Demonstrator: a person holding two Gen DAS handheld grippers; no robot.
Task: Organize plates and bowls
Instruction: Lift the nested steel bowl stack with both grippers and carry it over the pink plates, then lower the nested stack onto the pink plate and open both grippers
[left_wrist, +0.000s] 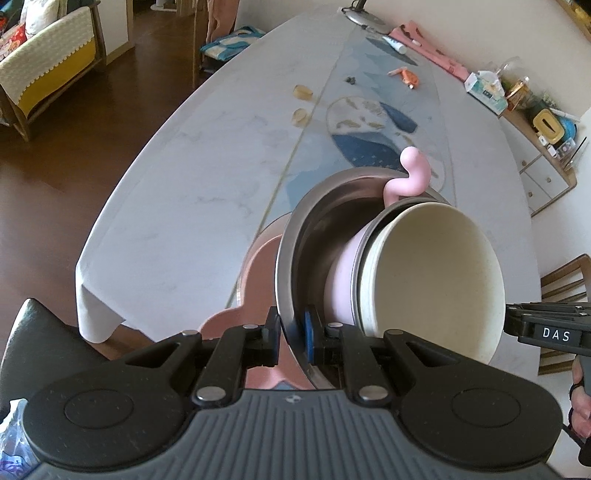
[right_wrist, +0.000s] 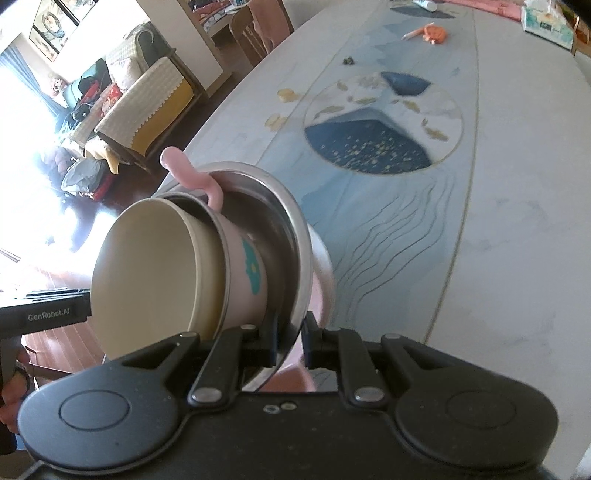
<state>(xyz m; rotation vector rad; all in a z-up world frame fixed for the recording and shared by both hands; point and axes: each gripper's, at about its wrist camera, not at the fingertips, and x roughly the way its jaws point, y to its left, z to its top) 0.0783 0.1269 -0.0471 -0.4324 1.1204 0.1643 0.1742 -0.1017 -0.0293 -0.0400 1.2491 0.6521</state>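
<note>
A steel bowl (left_wrist: 314, 229) holds a pink cup with a curled handle (left_wrist: 410, 177), and a cream bowl (left_wrist: 432, 273) is nested in that cup. The stack rests on a pink plate (left_wrist: 258, 266) and is tilted. My left gripper (left_wrist: 291, 336) is shut on the steel bowl's rim from one side. My right gripper (right_wrist: 290, 339) is shut on the steel bowl's rim (right_wrist: 295, 236) from the opposite side. The pink cup (right_wrist: 247, 273) and the cream bowl (right_wrist: 147, 273) show in the right wrist view too, above the long table.
The table (left_wrist: 184, 177) has a marbled cloth and a blue patterned runner (right_wrist: 380, 144). Far off lie an orange item (left_wrist: 406, 75), a tube (left_wrist: 393, 44) and a tissue box (left_wrist: 485, 90). A sofa (left_wrist: 48, 70) stands left; a chair (left_wrist: 565, 291) right.
</note>
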